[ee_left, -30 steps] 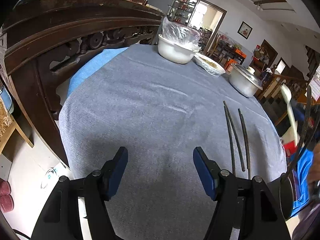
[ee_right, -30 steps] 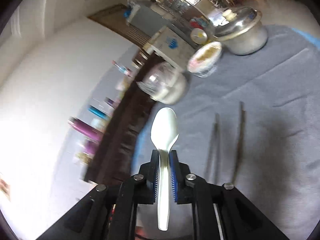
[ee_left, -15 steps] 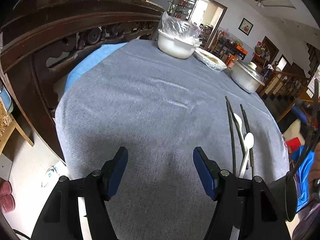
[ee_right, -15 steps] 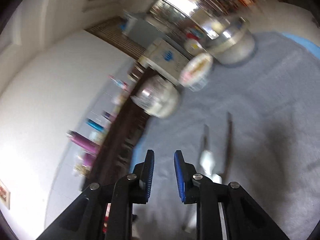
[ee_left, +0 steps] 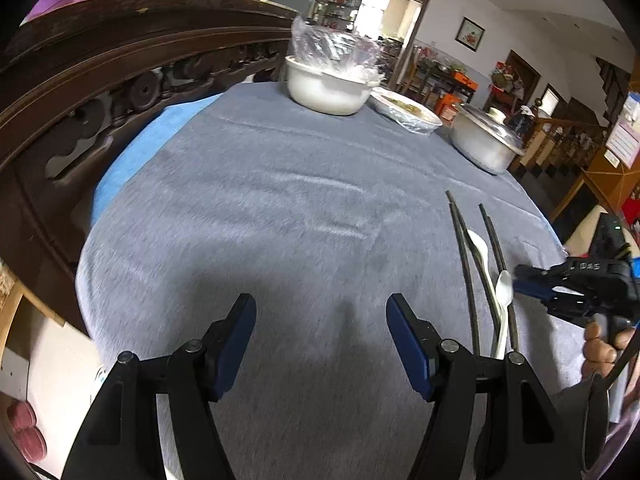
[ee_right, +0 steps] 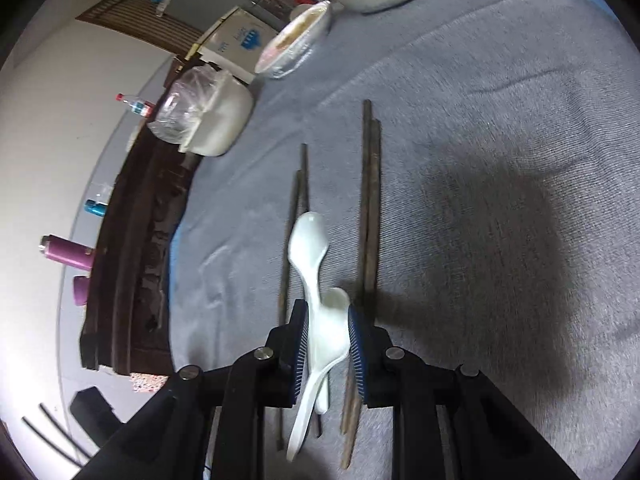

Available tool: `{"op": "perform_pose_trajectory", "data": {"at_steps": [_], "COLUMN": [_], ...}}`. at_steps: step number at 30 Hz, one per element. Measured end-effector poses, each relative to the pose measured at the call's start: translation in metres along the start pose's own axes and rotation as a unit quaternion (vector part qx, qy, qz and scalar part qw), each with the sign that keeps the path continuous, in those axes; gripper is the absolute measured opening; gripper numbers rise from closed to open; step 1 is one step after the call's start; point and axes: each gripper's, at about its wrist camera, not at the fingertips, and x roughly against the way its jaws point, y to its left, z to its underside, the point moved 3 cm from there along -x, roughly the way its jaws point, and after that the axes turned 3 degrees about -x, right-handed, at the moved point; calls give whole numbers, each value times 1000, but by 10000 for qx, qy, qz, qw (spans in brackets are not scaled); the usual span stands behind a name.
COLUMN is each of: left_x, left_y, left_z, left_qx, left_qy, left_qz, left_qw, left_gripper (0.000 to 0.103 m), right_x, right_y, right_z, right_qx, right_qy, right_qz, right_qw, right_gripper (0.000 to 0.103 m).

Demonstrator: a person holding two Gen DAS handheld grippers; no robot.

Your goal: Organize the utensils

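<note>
We see a round table under a ribbed grey tablecloth, on which two glossy white ceramic soup spoons lie overlapping between two pairs of thin dark chopsticks. Beyond the chopsticks stand a white bowl with crinkled clear plastic over it, a film-wrapped dish and a lidded steel pot, with a carved dark wooden chair back beside the bowl. Our left gripper hangs wide apart over bare cloth beside the chopsticks, while our right gripper, jaws narrowly parted, straddles the nearer spoon's handle without clearly pinching it.
</note>
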Motion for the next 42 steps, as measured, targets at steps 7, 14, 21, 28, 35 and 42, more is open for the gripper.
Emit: {"op": "perform_pose_trajectory", "data": {"at_steps": [7, 14, 21, 28, 35, 42], "left_x": [-27, -58, -100, -123, -140, -146], "left_y": [-16, -54, -111, -164, -184, -190], "left_z": [-27, -58, -82, -76, -67, -62], "left_qx": [-473, -856, -1079, -1452, -1806, -2198], "left_qy": [194, 547, 967, 1288, 1532, 1632], "left_qz": [331, 891, 1545, 1843, 1646, 1309], "left_qw": [9981, 9908, 9773, 9635, 9575, 9528], "left_gripper": [53, 44, 44, 44, 44, 29], "right_x": [-7, 28, 48, 52, 54, 57], "right_y": [1, -23, -72, -67, -73, -79], "right_z": [3, -5, -13, -14, -13, -13], "right_qx": [283, 12, -591, -483, -593, -695], "right_qy": [-141, -1137, -1831, -1980, -2014, -2038], "right_qz": [254, -552, -785, -838, -952, -1045], "right_qw": [9992, 9920, 9782, 9754, 9731, 9709], "right_gripper": [3, 3, 3, 3, 3, 3]}}
